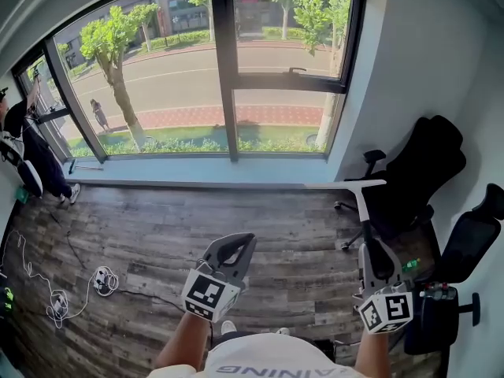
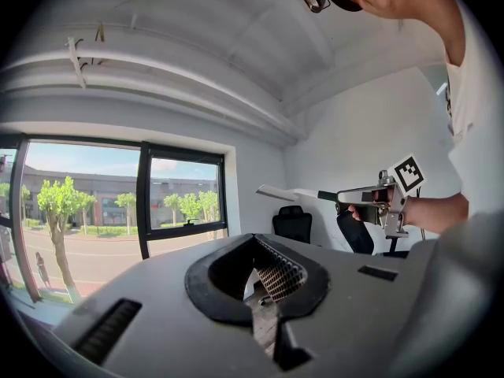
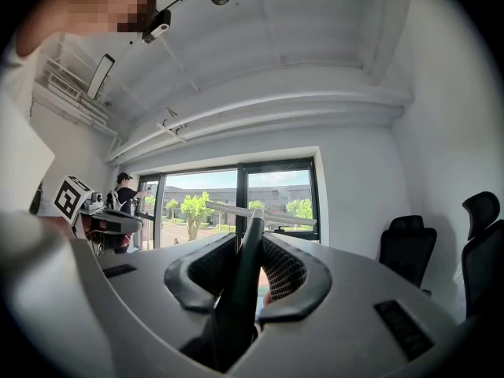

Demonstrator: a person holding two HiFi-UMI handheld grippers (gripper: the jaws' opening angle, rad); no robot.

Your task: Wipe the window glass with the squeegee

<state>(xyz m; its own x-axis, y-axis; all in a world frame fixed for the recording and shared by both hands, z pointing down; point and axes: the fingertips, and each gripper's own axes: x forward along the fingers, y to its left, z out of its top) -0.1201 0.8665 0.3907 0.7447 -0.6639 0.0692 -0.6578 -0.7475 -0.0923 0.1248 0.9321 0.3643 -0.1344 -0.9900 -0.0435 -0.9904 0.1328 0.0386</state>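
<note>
The squeegee has a white handle and a long pale blade, which lies level at its far end. My right gripper is shut on the handle, with the blade held across in front of the window. It is well short of the window glass, out over the floor. My left gripper hangs to the left at about the same height, its jaws closed with nothing in them. The left gripper view shows the right gripper with the squeegee off to its right.
A person stands at the far left window pane with an arm raised. Two black office chairs stand against the right wall. A white power strip and cables lie on the wood floor at left. A pale sill runs under the window.
</note>
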